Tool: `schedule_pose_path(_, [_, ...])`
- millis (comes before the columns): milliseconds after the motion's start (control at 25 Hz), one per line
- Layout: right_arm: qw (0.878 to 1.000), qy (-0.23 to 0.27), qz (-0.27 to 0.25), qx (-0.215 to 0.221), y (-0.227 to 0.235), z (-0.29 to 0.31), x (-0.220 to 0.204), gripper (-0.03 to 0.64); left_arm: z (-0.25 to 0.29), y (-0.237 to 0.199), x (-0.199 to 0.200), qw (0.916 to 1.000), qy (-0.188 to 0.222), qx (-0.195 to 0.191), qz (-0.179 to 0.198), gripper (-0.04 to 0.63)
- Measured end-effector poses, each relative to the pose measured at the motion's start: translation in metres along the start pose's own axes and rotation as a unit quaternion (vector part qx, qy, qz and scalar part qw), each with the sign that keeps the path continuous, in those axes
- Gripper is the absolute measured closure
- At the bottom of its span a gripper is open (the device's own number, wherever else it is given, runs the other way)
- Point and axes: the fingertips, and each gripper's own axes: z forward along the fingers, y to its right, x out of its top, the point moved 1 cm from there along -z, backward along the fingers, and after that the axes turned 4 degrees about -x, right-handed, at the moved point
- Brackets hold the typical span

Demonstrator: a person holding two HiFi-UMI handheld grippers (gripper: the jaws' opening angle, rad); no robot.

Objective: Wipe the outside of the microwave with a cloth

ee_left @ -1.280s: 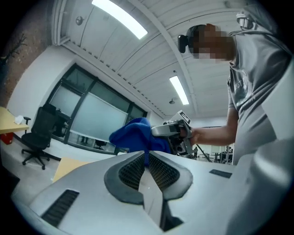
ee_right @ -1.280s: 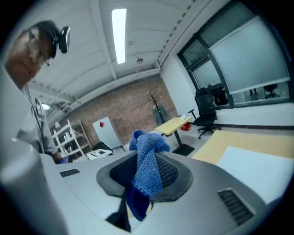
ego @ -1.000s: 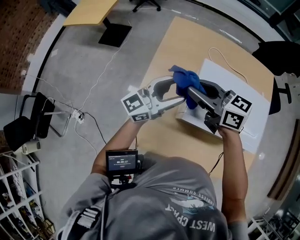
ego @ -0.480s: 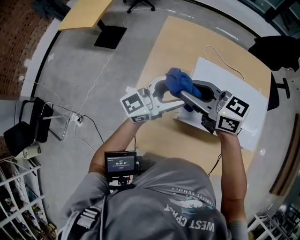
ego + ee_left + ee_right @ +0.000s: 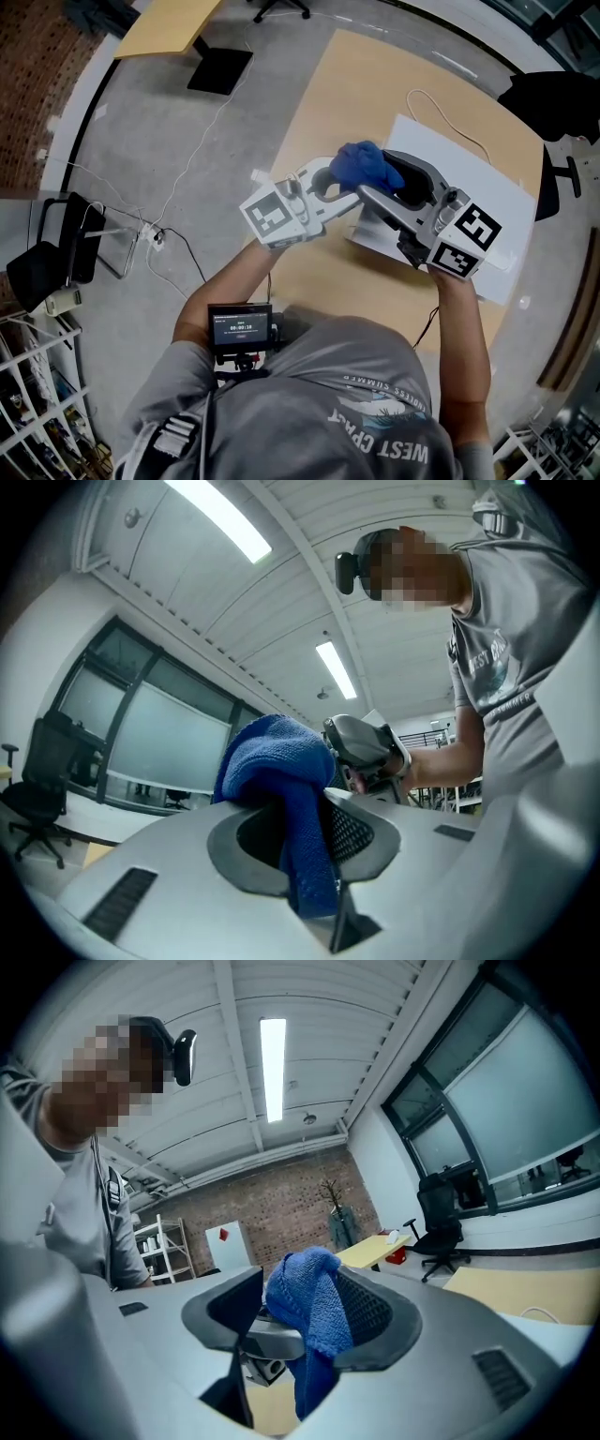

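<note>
Cloth (image 5: 366,167), blue, hangs above the table (image 5: 356,84) near its middle, by the left edge of what I take for the white microwave (image 5: 469,178). I'm mid hand-over. The left gripper (image 5: 339,183) has just been closing and pinches the cloth. The right gripper (image 5: 392,183) has just been opening and stands wide, with cloth draped between its jaws. Next I'd draw the right clear, then press the cloth onto the casing.

Head view: from on top of the person's head, looking steeply down onto the pale wooden table (image 5: 375,84), fairly near.
Left gripper view: rides the left gripper (image 5: 342,192), looks along its jaws, tilted up at the white ribbed ceiling (image 5: 281,602).
Right gripper view: rides the right gripper (image 5: 380,178), faces a red brick wall (image 5: 281,1208).
Shared: the crumpled blue terry cloth (image 5: 366,167), very close in both gripper views.
</note>
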Motion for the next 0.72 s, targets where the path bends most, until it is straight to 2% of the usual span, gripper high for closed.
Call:
schedule_pose_path(280, [0.992,0.047,-0.037,-0.109,0.031,-0.044,0.017,0.382,-0.007,-0.031,-0.017,0.9970,-0.027,0.070,0.018,0.509])
schedule_pose_path(480, [0.985,0.046,-0.030,-0.161,0.043,-0.077,0.005,0.383,-0.016,-0.051,-0.040,0.9905,-0.063,0.116,0.040,0.509])
schedule_pose_path(560, [0.983,0.042,-0.019,-0.175,0.046,-0.088,-0.003,0.383,-0.016,-0.056,-0.055,0.9857,-0.095,0.121,0.069,0.509])
schedule_pose_path(720, [0.979,0.034,0.003,-0.199,0.049,-0.106,-0.020,0.383,-0.013,-0.056,-0.091,0.9706,-0.175,0.116,0.118,0.509])
